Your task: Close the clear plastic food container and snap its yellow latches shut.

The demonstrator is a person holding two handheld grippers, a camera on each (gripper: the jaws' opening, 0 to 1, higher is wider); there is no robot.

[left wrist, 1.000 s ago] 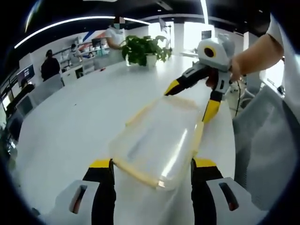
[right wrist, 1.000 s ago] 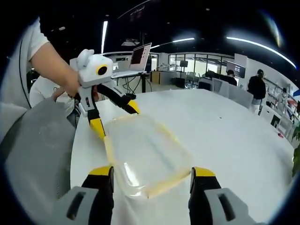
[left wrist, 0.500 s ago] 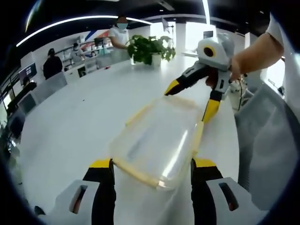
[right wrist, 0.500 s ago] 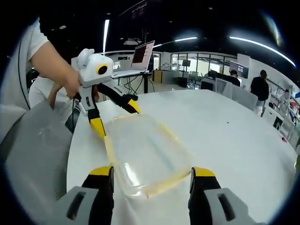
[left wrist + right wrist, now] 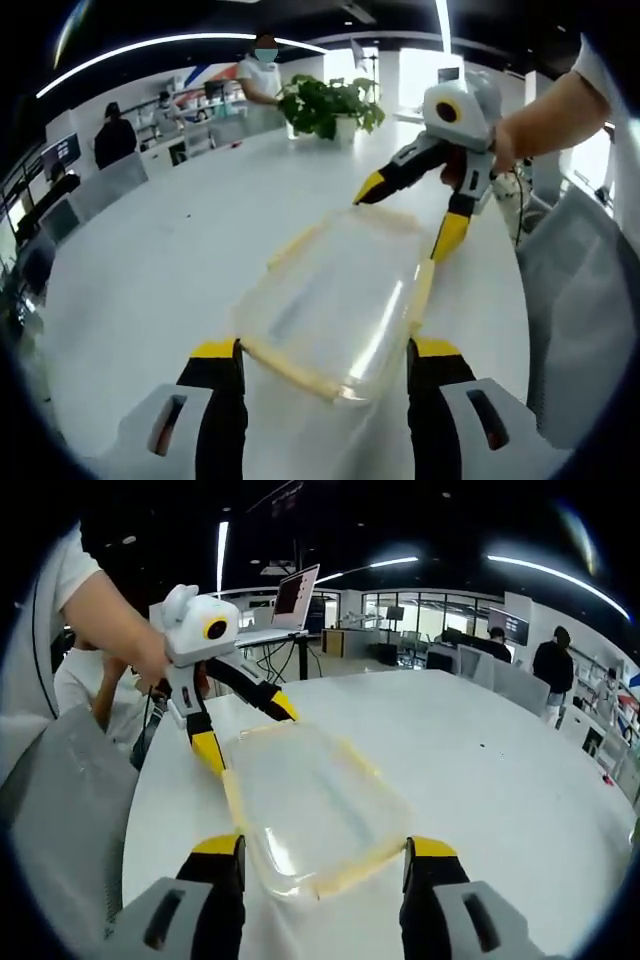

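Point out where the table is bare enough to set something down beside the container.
Bare white table runs from the container toward the potted plant in the left gripper view; in the right gripper view the same open side stretches toward the far office. It is crowded at both short ends, where the left tongs and right tongs straddle the container, and along the near edge.

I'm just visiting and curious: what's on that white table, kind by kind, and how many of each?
Clear plastic food container: 1
Potted plant: 1
Hand-held grippers at the container: 2, the left gripper and the right gripper
Total: 4
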